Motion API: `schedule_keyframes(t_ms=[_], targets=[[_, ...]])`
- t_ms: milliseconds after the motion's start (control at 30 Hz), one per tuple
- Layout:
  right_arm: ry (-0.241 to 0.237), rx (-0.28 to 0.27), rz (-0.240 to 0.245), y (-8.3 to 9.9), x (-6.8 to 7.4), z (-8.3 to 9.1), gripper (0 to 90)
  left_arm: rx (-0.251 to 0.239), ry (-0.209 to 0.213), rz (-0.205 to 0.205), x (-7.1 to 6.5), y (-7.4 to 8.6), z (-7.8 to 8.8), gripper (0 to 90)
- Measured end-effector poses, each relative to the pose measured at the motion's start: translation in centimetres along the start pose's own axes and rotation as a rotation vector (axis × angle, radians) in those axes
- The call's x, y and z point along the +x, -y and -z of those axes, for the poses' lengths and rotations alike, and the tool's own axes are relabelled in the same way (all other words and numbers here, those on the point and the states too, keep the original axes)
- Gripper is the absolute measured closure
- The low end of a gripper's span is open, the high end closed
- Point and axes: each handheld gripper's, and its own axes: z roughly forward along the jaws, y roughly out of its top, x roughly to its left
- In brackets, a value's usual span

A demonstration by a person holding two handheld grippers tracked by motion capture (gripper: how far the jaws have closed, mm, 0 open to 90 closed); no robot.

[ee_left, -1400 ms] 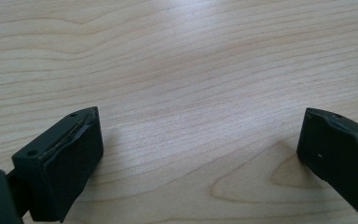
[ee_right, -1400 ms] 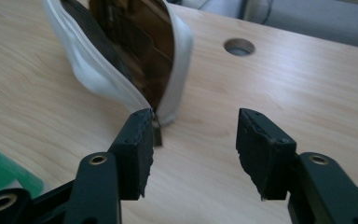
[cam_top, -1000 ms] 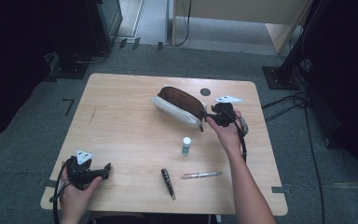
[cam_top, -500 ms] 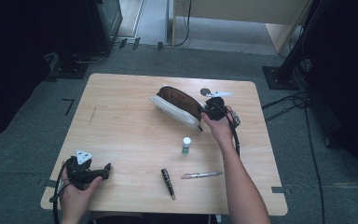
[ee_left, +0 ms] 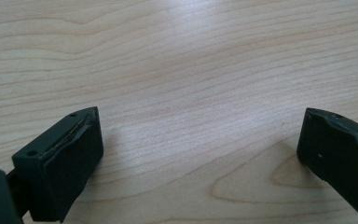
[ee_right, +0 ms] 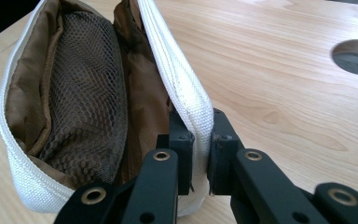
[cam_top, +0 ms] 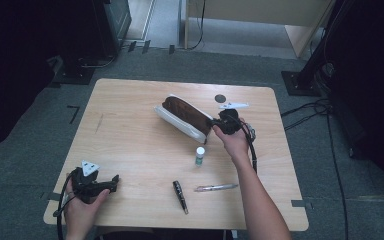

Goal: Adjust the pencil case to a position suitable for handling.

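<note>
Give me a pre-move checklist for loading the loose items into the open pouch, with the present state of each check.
1. Right gripper clamped on the pouch rim: ok, its jaws have just closed and pinch the white zipper edge.
2. Pouch mouth open: ok, the brown mesh lining shows inside.
3. Left gripper free to pick: ok, jaws wide apart over bare table, nothing between them.
4. Small bottle reachable: ok, upright just in front of the pouch.
5. Black pen and clear pen free: ok, lying apart near the front edge.
6. Room left inside the pouch: cannot tell.
</note>
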Motion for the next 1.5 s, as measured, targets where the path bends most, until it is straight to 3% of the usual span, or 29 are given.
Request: schedule_keyframes(t_ms=[33, 67, 200, 567, 800, 833, 900, 933, 1033, 1067, 1267, 1500], targets=[[-0.016, 0.005, 0.009, 0.1, 0.1, 0.0, 83.0, 0.0, 0.0, 0.0, 0.0, 0.0, 0.0, 0.5], [-0.062, 0.017, 0.024, 0.4, 0.1, -0.1, 82.9, 0.0, 0.0, 0.0, 0.0, 0.0, 0.0, 0.5], [-0.122, 0.023, 0.032, 0.7, 0.4, -0.2, 82.9, 0.0, 0.001, 0.0, 0.0, 0.0, 0.0, 0.5], [-0.105, 0.027, -0.011, 0.9, 3.2, -1.5, 82.5, 0.0, 0.0, 0.0, 0.0, 0.0, 0.0, 0.5], [-0.129, 0.043, -0.048, 1.6, 4.5, -1.0, 78.5, 0.0, 0.0, 0.0, 0.0, 0.0, 0.0, 0.5], [-0.142, 0.048, -0.048, 1.7, 4.6, -0.7, 72.2, 0.0, 0.0, 0.0, 0.0, 0.0, 0.0, 0.5], [-0.147, 0.048, -0.055, 1.7, 4.6, -0.5, 70.7, 0.0, 0.0, 0.0, 0.0, 0.0, 0.0, 0.5], [-0.154, 0.022, -0.059, 1.6, 4.4, 0.1, 65.0, 0.0, 0.0, 0.0, 0.0, 0.0, 0.0, 0.5], [-0.152, -0.011, -0.07, 1.4, 4.4, 1.0, 60.3, 0.0, 0.0, 0.0, 0.0, 0.0, 0.0, 0.5], [-0.151, -0.043, -0.07, 1.3, 4.4, 2.2, 56.0, 0.0, 0.0, 0.001, 0.0, 0.0, 0.0, 0.5], [-0.119, -0.086, -0.026, 1.9, 5.1, 5.0, 47.4, -0.001, 0.0, 0.0, 0.0, 0.0, 0.0, 0.5], [-0.103, -0.107, -0.019, 3.4, 5.6, 7.0, 40.2, 0.001, 0.0, 0.0, 0.0, 0.0, 0.0, 0.5]])
